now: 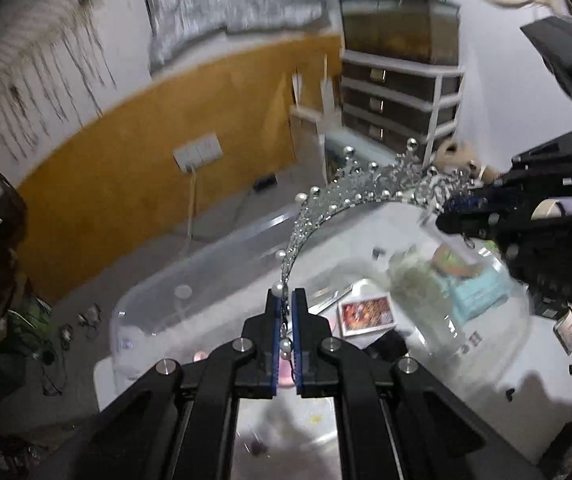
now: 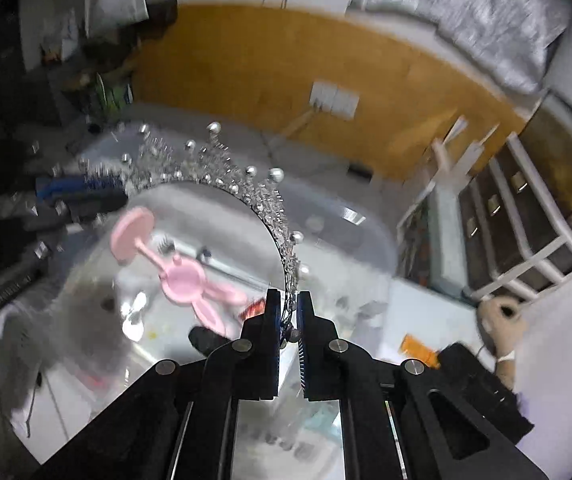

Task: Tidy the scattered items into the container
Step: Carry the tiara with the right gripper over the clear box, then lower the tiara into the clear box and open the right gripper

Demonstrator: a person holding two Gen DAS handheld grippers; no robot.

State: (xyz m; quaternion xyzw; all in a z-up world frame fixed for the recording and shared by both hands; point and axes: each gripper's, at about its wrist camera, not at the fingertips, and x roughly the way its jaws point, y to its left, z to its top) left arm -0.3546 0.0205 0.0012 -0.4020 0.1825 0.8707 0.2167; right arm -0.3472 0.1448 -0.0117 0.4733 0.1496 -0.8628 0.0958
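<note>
The room has a wall that is white above and mustard yellow (image 1: 174,120) below, with a white socket plate (image 1: 198,154) on the yellow part and a cable hanging from it. A white rack of dark drawers (image 1: 398,96) stands against the wall, and a silver-grey cushion (image 1: 222,4) is seen higher up. The pictures are blurred in many places.

Under both grippers there is a clear plastic container (image 1: 214,256) with rounded corners, on a light surface. Inside it lie several things: a pink toy with rabbit ears (image 2: 190,276), a small picture card with a white border (image 1: 368,314) and a turquoise item (image 1: 482,292) that is too blurred to name.

A silver tiara with pearls (image 1: 350,196) is held in the air over the container, and it makes an arch between the two grippers. The left gripper (image 1: 286,332) has its blue-padded fingers clenched on one end of the tiara band; a few pearls show between the pads. The right gripper (image 2: 288,320) has its fingers pressed together on the other end of the band in the same way. In the left wrist view the right gripper is seen at the right side, black, at the far end of the arch. The tiara touches nothing else, and it is above the container, not inside it.
</note>
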